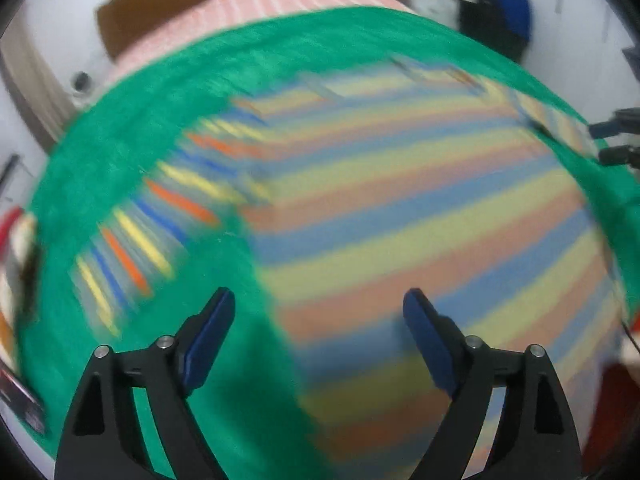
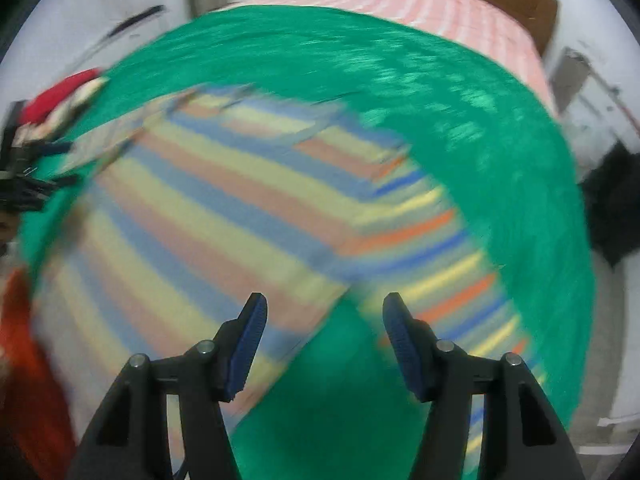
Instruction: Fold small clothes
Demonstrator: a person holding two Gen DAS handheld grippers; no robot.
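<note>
Green cloth-covered bed (image 1: 132,128): striped knit shirt (image 1: 400,208) spread flat; left gripper (image 1: 318,322), right gripper (image 2: 324,328) fingers open, empty; sleeves to be gripped next, evenly.

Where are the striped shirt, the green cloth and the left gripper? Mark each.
striped shirt (image 1: 400,208), left wrist view, middle of its body
green cloth (image 2: 460,92), right wrist view, bare part beyond the shirt
left gripper (image 1: 320,300), left wrist view, between its open fingertips
</note>
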